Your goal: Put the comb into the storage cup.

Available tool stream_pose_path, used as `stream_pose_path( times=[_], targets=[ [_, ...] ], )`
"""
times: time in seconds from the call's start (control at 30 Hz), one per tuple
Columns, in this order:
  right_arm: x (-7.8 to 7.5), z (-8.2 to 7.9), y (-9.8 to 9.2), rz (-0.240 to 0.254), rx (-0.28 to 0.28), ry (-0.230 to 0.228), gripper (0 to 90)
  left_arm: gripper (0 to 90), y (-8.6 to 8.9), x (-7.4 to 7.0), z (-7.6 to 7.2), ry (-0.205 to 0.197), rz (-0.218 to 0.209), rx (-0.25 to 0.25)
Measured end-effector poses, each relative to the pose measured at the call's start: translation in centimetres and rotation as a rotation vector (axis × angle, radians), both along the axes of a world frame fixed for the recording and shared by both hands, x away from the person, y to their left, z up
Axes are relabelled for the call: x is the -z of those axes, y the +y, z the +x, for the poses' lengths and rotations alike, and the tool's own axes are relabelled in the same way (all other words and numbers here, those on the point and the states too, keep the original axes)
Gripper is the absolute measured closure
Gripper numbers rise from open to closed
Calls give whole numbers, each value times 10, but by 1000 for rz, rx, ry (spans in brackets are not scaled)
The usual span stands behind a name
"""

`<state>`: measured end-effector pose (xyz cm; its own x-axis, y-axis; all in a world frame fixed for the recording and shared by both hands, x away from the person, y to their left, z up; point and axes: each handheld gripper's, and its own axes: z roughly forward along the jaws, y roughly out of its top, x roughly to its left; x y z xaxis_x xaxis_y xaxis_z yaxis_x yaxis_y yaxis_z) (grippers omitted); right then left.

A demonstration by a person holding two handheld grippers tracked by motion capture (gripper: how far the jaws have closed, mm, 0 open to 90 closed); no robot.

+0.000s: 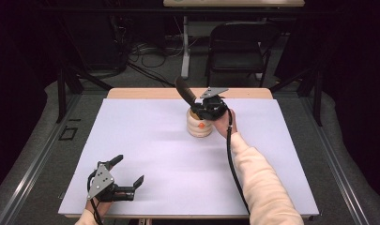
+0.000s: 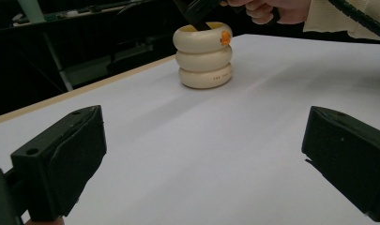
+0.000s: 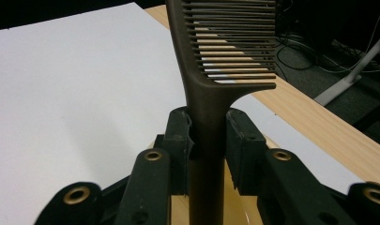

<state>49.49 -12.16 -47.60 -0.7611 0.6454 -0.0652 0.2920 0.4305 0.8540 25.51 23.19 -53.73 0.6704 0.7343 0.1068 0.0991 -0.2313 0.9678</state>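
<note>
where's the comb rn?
High view: the comb is at the table's far middle, clamped in the right hand-held gripper, its handle down inside the cream holder.

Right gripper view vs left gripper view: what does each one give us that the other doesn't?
Only the right gripper view: the comb's teeth, and the right gripper shut on the comb handle, plus floor cables beyond the wooden table edge.

Only the left gripper view: the cream ringed holder whole from the side, with its orange spot, the left gripper open with nothing between its jaws, and the person's hand.

Both: the white table cover.
</note>
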Motion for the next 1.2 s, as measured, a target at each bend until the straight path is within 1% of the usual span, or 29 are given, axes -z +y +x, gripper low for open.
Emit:
stream_pose_path(
  times=[0.4,1.13,1.2],
  targets=[
    [5,1,-1,-9,-3,22,719,3,0,0,0,-2,1,1],
    [4,1,0,-25,-15,37,718,3,0,0,-1,-1,-1,0],
    [3,1,0,-35,-13,38,718,3,0,0,-1,-1,-1,1]
  ],
)
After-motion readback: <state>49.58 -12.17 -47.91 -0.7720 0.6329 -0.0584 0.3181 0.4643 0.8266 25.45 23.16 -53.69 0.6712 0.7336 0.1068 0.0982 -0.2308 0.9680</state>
